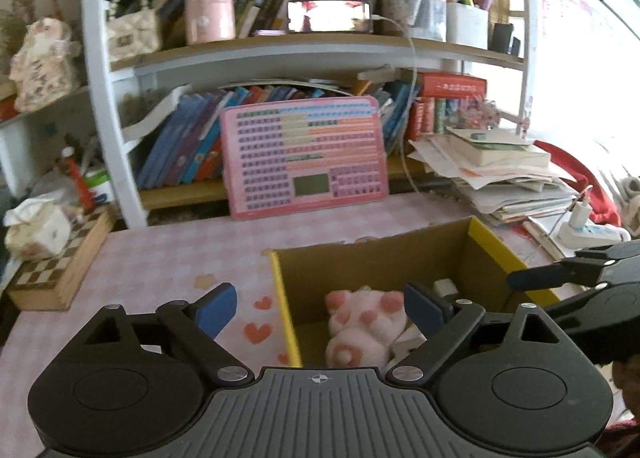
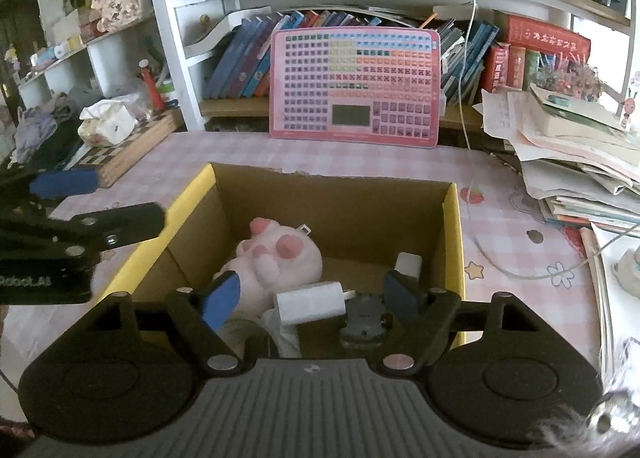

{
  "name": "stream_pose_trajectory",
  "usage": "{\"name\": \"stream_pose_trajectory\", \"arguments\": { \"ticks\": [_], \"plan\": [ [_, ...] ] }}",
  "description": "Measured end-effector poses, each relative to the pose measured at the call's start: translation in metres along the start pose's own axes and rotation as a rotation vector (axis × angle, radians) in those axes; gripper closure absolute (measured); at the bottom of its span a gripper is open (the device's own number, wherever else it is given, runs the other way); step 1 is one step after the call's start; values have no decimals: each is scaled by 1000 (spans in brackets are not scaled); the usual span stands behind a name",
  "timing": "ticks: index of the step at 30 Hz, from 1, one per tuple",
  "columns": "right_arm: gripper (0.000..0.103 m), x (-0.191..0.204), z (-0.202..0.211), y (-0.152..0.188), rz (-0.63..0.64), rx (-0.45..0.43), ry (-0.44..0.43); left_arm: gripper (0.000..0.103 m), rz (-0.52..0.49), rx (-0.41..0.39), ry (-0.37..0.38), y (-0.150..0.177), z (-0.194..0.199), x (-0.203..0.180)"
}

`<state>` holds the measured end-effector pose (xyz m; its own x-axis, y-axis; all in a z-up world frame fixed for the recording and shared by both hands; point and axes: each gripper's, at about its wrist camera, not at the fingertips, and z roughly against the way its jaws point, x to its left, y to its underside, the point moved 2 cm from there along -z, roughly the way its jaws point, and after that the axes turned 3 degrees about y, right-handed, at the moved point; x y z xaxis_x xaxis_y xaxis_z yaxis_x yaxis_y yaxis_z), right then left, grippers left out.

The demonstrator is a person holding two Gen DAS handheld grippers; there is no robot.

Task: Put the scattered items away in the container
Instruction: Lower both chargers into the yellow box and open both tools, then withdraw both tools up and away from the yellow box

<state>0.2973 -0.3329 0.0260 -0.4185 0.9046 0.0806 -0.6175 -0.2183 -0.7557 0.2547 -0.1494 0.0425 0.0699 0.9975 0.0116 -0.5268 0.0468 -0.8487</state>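
A cardboard box with yellow rims (image 1: 286, 310) (image 2: 454, 242) stands on the pink checked table. Inside lie a pink plush toy (image 1: 360, 328) (image 2: 276, 258), a white charger plug (image 2: 310, 302), a dark grey toy car (image 2: 364, 320) and a small white item (image 2: 408, 262). My left gripper (image 1: 320, 308) is open and empty above the box's left wall. My right gripper (image 2: 310, 298) is open and empty above the box's near side, over the charger. The right gripper also shows at the right of the left wrist view (image 1: 576, 274); the left gripper shows at the left of the right wrist view (image 2: 80, 202).
A pink keyboard-like board (image 1: 306, 156) (image 2: 356, 84) leans on the bookshelf behind the box. A chessboard box with a tissue pack (image 1: 60, 262) (image 2: 120, 146) sits left. A pile of books and papers (image 1: 500, 170) (image 2: 576, 154) sits right, with a white cable (image 2: 468, 186).
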Motion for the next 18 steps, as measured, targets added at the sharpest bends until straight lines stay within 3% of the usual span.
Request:
{"name": "stream_pose_trajectory", "arguments": {
  "ticks": [14, 18],
  "plan": [
    [23, 33, 31, 17, 27, -27, 49, 9, 63, -35, -44, 28, 47, 26],
    [16, 49, 44, 24, 31, -46, 92, 9, 80, -61, -53, 33, 67, 35]
  ]
}}
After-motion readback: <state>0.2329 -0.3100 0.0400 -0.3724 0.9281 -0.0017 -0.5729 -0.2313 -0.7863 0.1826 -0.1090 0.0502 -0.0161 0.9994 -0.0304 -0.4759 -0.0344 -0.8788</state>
